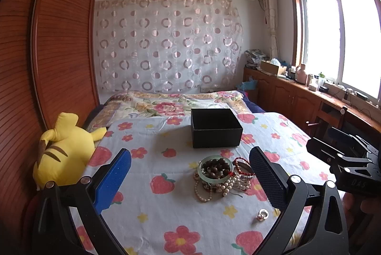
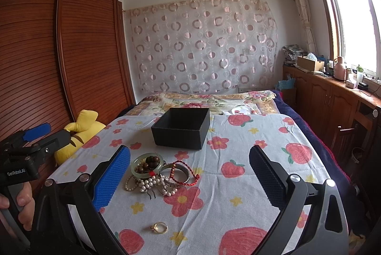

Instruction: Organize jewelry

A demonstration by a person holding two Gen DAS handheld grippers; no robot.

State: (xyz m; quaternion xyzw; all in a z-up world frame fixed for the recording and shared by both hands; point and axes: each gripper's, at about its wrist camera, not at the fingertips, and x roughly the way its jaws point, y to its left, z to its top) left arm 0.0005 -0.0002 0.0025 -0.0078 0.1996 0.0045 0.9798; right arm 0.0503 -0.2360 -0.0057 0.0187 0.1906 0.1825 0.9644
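Hovering over the flowered bedspread (image 2: 238, 183), we kept both grippers off the jewelry, nothing picked up yet. Our left gripper (image 1: 190, 169) had its fingers spread wide and empty, the blue pad (image 1: 114, 180) at 9 o'clock of the pile and the black pad (image 1: 266, 178) at 3 o'clock, so the heap sat framed between them. Our right gripper (image 2: 190, 171) was equally wide and empty, with the pile just beside its blue pad (image 2: 112, 177).

The jewelry pile (image 2: 157, 174) lay heaped on the cloth, near side of the black box (image 2: 181, 127), which stood open at 12 o'clock from it. We judged the box was set close and lidless to receive the pieces.

Pieces noted:
- green bangle (image 2: 147, 164) lying flat, its opening facing up, dark wooden beads (image 2: 150, 161) coiled inside it
- pearl strand (image 2: 147, 183) tangled under and toward 6 o'clock of the bangle, no clear long axis
- silver bangle (image 2: 176, 174) flat at 3 o'clock of the green one, red cord bracelet (image 2: 185, 174) draped across it
- gold ring (image 2: 159, 227) alone, well apart at 6 o'clock of the pile, lying tilted

In our judgement the wide spread suited the bangles; the lone ring would want a much narrower pinch.
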